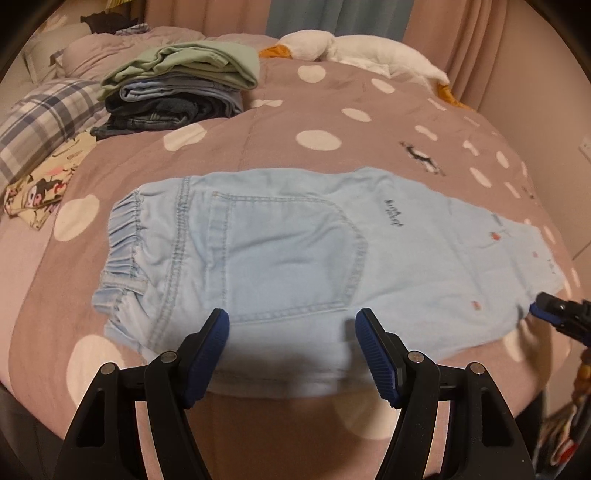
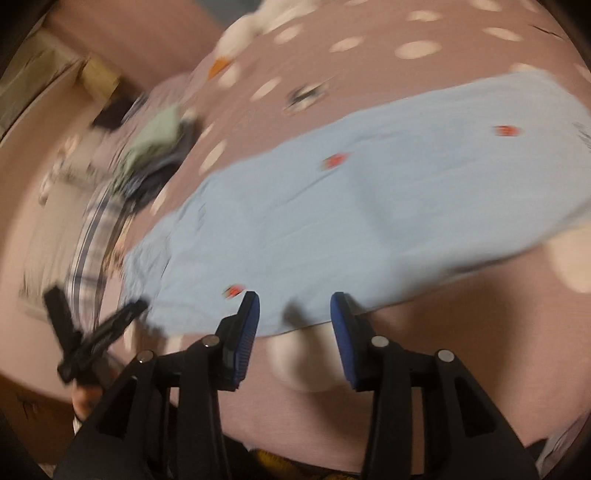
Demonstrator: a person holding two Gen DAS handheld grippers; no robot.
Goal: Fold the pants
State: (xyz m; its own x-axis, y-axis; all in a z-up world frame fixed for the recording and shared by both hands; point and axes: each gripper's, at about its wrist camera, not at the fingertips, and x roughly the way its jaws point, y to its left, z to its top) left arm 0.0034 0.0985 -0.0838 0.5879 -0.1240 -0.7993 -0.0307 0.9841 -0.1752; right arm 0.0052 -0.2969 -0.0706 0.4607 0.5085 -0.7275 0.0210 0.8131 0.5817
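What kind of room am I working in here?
Most likely a bedroom: the light blue pants lie on a polka-dot bedspread, with a plaid pillow and curtains behind.

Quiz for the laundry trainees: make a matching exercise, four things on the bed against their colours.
Things:
1. pants
2. top garment of the folded pile
3. pillow
4. bedspread

Colours:
A. pinkish-brown with white dots
B. light blue
C. blue and white plaid
D. pale green

Pairs: 1-B, 2-D, 3-C, 4-A
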